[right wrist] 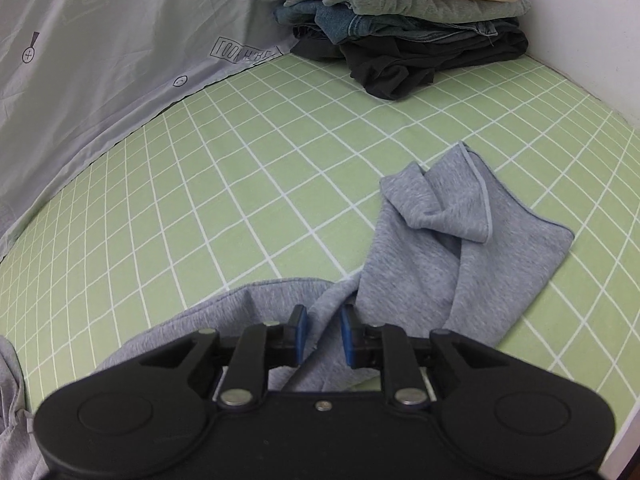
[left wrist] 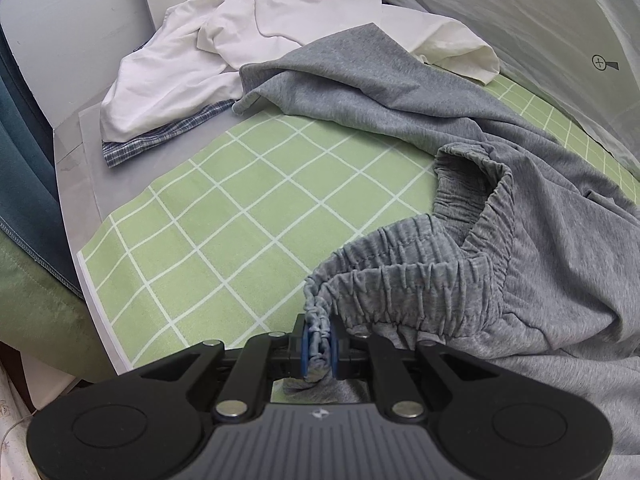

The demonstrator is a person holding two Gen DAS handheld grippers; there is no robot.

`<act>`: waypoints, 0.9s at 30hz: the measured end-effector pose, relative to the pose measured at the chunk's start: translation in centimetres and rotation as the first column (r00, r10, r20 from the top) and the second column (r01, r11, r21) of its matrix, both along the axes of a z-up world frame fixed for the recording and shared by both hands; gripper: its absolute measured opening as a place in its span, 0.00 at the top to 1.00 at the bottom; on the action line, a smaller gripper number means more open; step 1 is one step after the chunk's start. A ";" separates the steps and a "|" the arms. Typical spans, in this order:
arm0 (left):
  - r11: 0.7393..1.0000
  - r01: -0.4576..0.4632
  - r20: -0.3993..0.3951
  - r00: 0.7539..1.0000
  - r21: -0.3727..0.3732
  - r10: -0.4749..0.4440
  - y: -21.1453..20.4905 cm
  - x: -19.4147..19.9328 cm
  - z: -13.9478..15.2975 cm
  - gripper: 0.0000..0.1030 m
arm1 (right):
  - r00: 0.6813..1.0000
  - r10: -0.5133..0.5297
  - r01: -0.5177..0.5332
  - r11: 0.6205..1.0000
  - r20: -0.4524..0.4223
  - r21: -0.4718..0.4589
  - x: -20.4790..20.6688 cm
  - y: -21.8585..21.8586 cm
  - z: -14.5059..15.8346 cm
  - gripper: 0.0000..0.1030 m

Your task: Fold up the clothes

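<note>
two sets of jaws: the left gripper (left wrist: 319, 346) is clamped narrow on the gathered waistband of the grey sweatpants (left wrist: 500, 240), while the right gripper (right wrist: 323, 334) stands parted over a pant leg (right wrist: 460, 248), pads not pressing. the pants sprawl across the green checked sheet (left wrist: 224, 216) — a white garment (left wrist: 224, 40) beyond, a folded stack (right wrist: 400, 12) far off.

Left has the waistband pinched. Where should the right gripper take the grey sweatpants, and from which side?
Grip the pant leg's hemmed cuff, coming in from above. It lies folded back on the green checked sheet, its free edge slightly raised. The right gripper stands open over bunched mid-leg cloth; the left gripper clamps the elastic waistband.
</note>
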State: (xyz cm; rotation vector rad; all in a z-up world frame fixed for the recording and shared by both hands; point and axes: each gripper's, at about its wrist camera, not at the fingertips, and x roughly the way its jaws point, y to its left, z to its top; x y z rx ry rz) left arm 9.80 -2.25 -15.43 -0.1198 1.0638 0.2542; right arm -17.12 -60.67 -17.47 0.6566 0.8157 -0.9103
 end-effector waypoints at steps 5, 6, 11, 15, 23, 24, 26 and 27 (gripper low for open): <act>1.000 0.024 0.021 0.999 -0.009 -0.024 -0.5 0.7 0.5 0.89 | 0.994 0.020 -0.012 0.997 0.112 -0.077 0.5 -0.8 3.0 1.00; 0.999 0.031 0.029 0.999 -0.010 -0.031 -0.7 0.8 0.7 0.89 | 0.988 0.031 -0.016 0.994 0.149 -0.106 0.7 -0.9 4.3 1.00; 0.998 0.045 0.086 0.995 -0.045 -0.041 -1.6 1.0 2.0 0.89 | 0.920 0.089 0.028 0.957 0.383 -0.290 0.7 -0.2 13.7 1.00; 0.998 0.038 0.109 0.994 -0.054 -0.032 -2.1 0.6 2.7 0.89 | 0.910 0.091 0.077 0.922 0.405 -0.379 -0.2 1.2 16.7 1.00; 0.999 -0.047 0.064 0.997 -0.023 0.048 0.5 0.0 1.6 0.89 | 0.999 -0.011 0.014 0.997 0.032 -0.070 -4.2 1.9 4.0 1.00; 0.998 -0.059 0.065 0.996 -0.013 0.060 1.1 0.2 1.7 0.89 | 1.000 -0.001 0.001 1.000 0.001 -0.008 -4.8 2.1 2.4 1.00; 0.997 -0.079 0.072 0.994 0.015 0.077 2.1 0.5 2.0 0.89 | 0.999 0.035 -0.035 0.998 0.007 0.061 -5.6 2.5 1.1 0.99; 0.996 -0.087 0.077 0.993 0.038 0.084 2.4 0.8 2.3 0.90 | 0.999 0.033 -0.034 0.997 0.018 0.062 -5.9 2.6 1.0 0.99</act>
